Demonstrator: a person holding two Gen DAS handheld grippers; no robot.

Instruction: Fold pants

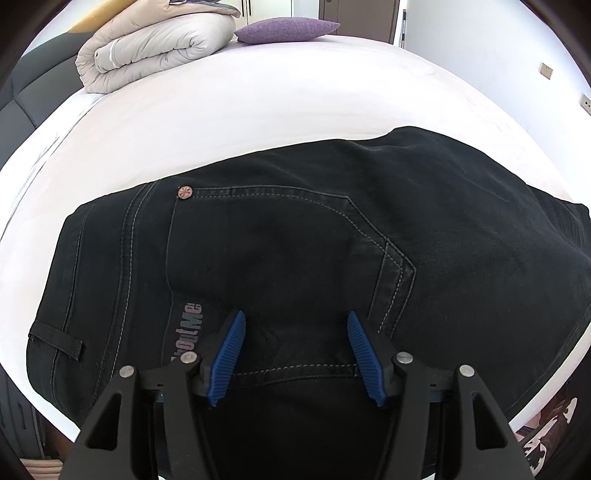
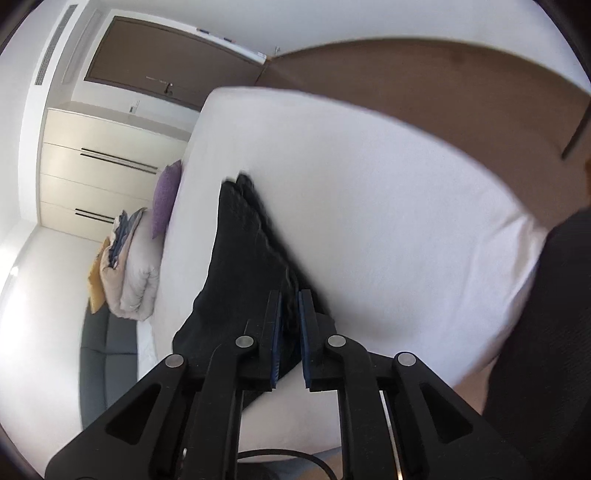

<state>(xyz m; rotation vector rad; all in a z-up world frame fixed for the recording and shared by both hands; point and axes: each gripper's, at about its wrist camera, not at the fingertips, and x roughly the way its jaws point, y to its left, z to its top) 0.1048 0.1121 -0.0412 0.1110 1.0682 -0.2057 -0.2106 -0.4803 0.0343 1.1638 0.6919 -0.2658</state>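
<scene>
While the black jeans (image 1: 295, 240) lie spread across the white bed (image 1: 258, 110), their seat panel with a stitched back pocket and a copper rivet faces up directly beneath the left gripper (image 1: 297, 350). That gripper hovers with its blue-padded jaws parted, one on either side of the pocket's lower seam, clasping nothing. In the right wrist view the jeans (image 2: 240, 258) run away from the camera as a narrow dark strip. The right gripper (image 2: 291, 332) has its jaws nearly together, a slim gap between the pads, with a fold of the dark cloth lying in that gap. Farther off on the bed sit a folded beige duvet (image 1: 147, 51) and a purple cushion (image 1: 284, 27).
</scene>
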